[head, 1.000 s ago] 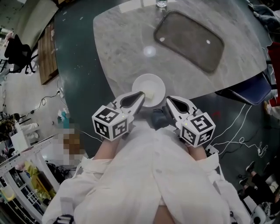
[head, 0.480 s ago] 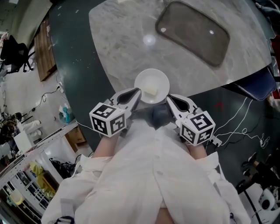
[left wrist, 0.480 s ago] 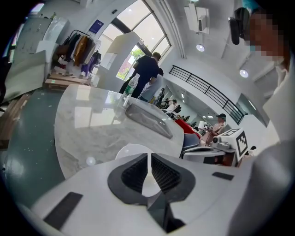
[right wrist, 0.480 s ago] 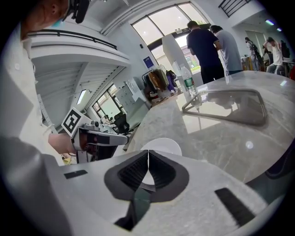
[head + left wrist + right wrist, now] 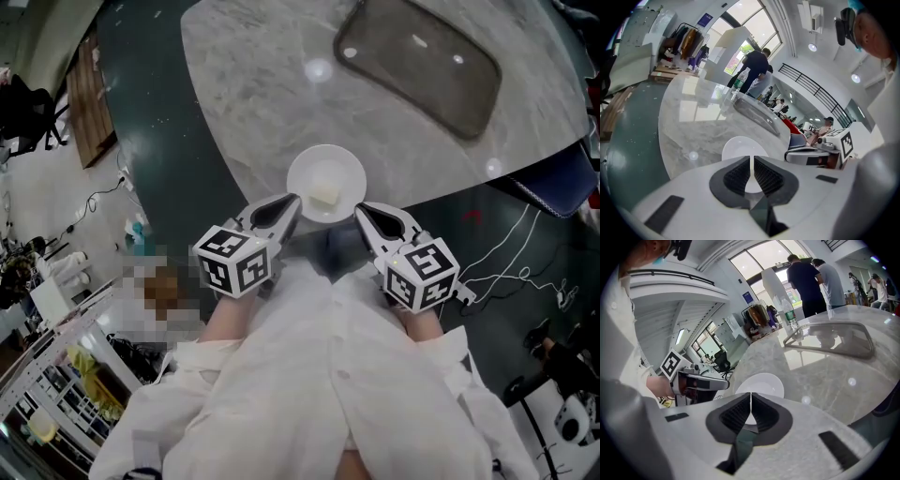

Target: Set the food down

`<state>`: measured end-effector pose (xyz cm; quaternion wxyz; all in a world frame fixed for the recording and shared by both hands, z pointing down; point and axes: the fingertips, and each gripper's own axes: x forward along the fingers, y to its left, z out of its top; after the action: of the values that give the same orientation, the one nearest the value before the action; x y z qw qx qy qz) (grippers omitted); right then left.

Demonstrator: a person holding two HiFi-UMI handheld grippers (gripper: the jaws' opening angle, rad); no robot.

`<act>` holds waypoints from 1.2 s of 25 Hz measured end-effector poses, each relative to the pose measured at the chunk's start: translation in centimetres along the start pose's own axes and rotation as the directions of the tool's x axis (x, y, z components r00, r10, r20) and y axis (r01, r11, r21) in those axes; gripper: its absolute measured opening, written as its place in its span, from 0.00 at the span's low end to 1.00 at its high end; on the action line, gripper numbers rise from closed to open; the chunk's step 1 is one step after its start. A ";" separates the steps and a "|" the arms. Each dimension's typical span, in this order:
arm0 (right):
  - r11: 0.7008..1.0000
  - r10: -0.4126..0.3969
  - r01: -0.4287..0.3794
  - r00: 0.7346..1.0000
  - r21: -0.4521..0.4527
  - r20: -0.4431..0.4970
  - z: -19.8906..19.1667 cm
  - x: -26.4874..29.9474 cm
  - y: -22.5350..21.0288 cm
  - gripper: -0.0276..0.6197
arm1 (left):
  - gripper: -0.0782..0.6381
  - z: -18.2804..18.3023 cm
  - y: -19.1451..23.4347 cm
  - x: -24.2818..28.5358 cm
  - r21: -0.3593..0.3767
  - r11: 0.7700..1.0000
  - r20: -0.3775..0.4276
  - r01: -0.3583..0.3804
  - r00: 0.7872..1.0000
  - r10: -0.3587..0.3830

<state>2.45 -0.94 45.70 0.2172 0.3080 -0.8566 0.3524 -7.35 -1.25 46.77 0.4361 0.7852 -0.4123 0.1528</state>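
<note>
A white plate [image 5: 325, 173] carries a pale cube of food [image 5: 324, 197] and sits over the near edge of the marble table [image 5: 253, 84]. My left gripper [image 5: 296, 199] is shut on the plate's near left rim. My right gripper [image 5: 358, 210] is shut on its near right rim. In the left gripper view the plate [image 5: 739, 146] shows just past the closed pads of the left gripper [image 5: 752, 160]. The right gripper view shows the same: the plate [image 5: 765, 383] lies beyond the shut right gripper [image 5: 750, 397]. Whether the plate rests on the marble I cannot tell.
A dark rectangular tray [image 5: 417, 70] lies farther back on the table. A blue seat [image 5: 544, 187] stands at the table's right edge, with cables [image 5: 506, 272] on the floor. Water bottles [image 5: 787, 315] and people [image 5: 806, 280] are at the far side.
Both grippers and the plate have moved together a little forward over the table's edge and downward. Both grips stay the same.
</note>
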 end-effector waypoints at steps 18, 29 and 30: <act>0.995 -0.058 0.064 0.996 0.083 -0.072 -2.9 1.1 -1.4 0.05 | 0.16 -2.2 2.7 0.3 -0.046 0.998 -0.081 -0.040 0.996 0.037; 0.987 -0.076 0.088 0.993 0.134 -0.092 -3.7 1.8 -1.9 0.18 | 0.16 -2.8 3.4 0.7 -0.049 0.998 -0.122 -0.044 0.992 0.037; 0.986 -0.083 0.095 0.992 0.138 -0.091 -3.7 1.8 -2.0 0.18 | 0.16 -2.9 3.5 0.7 -0.048 0.998 -0.125 -0.044 0.991 0.038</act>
<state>3.13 0.03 50.15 0.2467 0.3453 -0.8047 0.4152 -9.28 -0.26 50.81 0.4774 0.7541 -0.4043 0.1998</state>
